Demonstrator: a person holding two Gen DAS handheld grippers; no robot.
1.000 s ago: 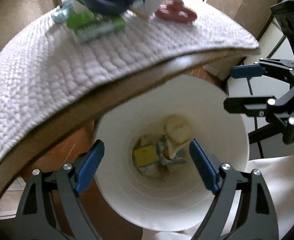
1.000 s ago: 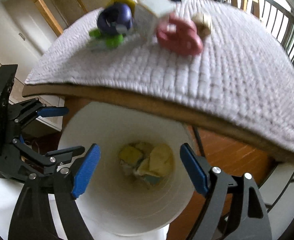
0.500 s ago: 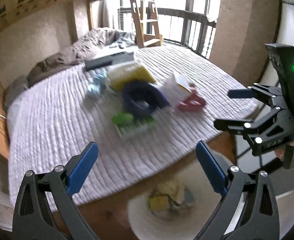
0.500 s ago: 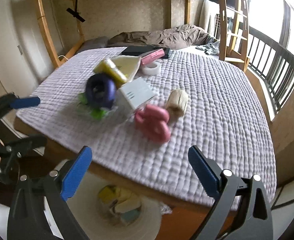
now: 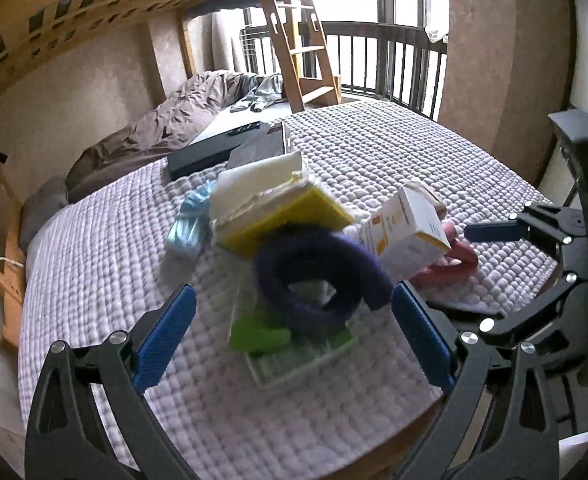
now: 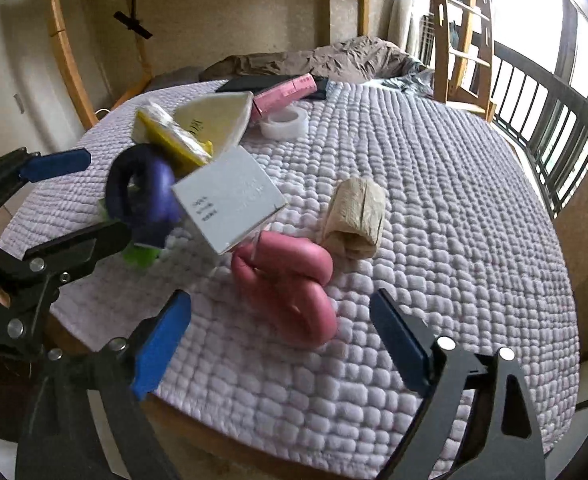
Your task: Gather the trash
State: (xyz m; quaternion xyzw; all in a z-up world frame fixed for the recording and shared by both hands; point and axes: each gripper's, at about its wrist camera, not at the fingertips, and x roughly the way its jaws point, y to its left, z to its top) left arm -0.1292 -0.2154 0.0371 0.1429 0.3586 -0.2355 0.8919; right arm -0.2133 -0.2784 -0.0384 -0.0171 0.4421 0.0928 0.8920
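- I see a pale lilac quilted bedspread (image 6: pixel 434 208) filling both views.
- My left gripper (image 5: pixel 294 334) hangs over its near edge, blue pads spread wide, nothing between them.
- My right gripper (image 6: pixel 281 344) has jaws that have just been closing a little, yet stand apart and empty.
- The trash sits at twelve o'clock of the left gripper: a dark purple foam ring (image 5: pixel 318 276) on a clear green-printed packet (image 5: pixel 289 340).
- A yellow-and-white box (image 5: pixel 277 208) leans at the ring's eleven o'clock.
- A white carton (image 6: pixel 229 200) is at its two o'clock.
- A pink rubbery loop (image 6: pixel 289 284) lies at twelve o'clock of the right gripper.
- A beige paper roll (image 6: pixel 356 216) lies at one o'clock of the loop.
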